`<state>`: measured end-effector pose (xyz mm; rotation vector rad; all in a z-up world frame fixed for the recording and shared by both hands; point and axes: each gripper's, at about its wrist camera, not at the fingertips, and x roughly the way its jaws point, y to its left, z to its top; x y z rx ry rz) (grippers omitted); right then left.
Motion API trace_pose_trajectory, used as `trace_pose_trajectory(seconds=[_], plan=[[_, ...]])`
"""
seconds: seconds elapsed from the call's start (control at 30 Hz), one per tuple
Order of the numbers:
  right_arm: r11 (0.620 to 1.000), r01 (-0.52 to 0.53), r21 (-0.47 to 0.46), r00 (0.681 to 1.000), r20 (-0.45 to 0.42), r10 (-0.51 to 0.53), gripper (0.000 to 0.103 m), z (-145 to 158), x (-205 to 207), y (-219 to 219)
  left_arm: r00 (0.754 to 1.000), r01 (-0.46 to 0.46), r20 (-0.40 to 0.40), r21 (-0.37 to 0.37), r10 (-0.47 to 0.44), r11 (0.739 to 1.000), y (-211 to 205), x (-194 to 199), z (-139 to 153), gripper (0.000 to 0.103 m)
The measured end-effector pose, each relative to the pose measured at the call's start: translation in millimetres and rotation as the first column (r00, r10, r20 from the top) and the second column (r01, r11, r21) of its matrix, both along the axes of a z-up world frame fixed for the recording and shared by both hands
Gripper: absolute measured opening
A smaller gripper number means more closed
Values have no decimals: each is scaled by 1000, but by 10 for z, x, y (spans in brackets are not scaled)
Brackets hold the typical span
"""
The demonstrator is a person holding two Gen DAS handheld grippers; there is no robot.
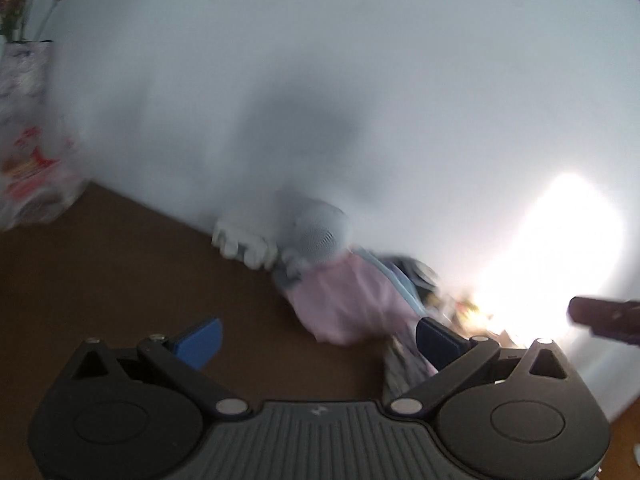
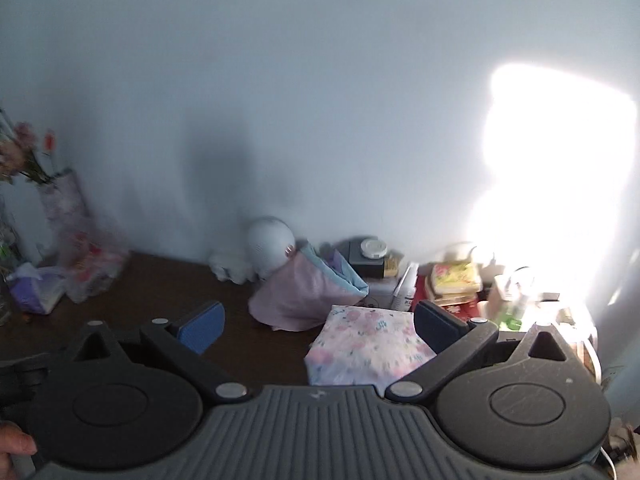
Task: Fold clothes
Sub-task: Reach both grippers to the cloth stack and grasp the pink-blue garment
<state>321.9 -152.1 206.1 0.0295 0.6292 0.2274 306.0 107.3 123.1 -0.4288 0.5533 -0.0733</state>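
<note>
A folded floral garment (image 2: 368, 348) in pink and white lies on the brown table (image 2: 160, 288), between my right gripper's open fingers and a little beyond them. A pink cloth with a light blue lining (image 2: 304, 292) is heaped behind it against a white round device (image 2: 270, 246). My right gripper (image 2: 320, 328) is open and empty. In the blurred left wrist view the same pink cloth (image 1: 344, 300) sits ahead, and a grey edge of the floral garment (image 1: 404, 368) shows by the right finger. My left gripper (image 1: 320, 340) is open and empty.
A vase of flowers (image 2: 60, 200), wrapped packets (image 2: 92, 268) and a tissue pack (image 2: 36, 288) stand at the table's left. Boxes, books (image 2: 456, 280) and bottles crowd the back right in bright sunlight. The white wall (image 2: 320, 100) is close behind. The other gripper (image 1: 604, 316) shows at right.
</note>
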Motion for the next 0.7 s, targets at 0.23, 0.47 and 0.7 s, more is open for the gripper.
trace_pose_trajectory(seconds=[0.23, 0.47, 0.7], plan=[[997, -63, 38, 985, -157, 68, 75, -554, 1234, 159, 990, -73, -130, -76, 63, 994, 12, 1114, -569, 86], [976, -117, -183, 981, -172, 86, 72, -1036, 1754, 511, 977, -27, -214, -83, 9, 996, -133, 1621, -916, 86], [965, -179, -191, 972, -185, 144, 4, -1142, 1695, 584, 966, 5, -252, -238, -66, 971, -99, 1717, -1119, 18]])
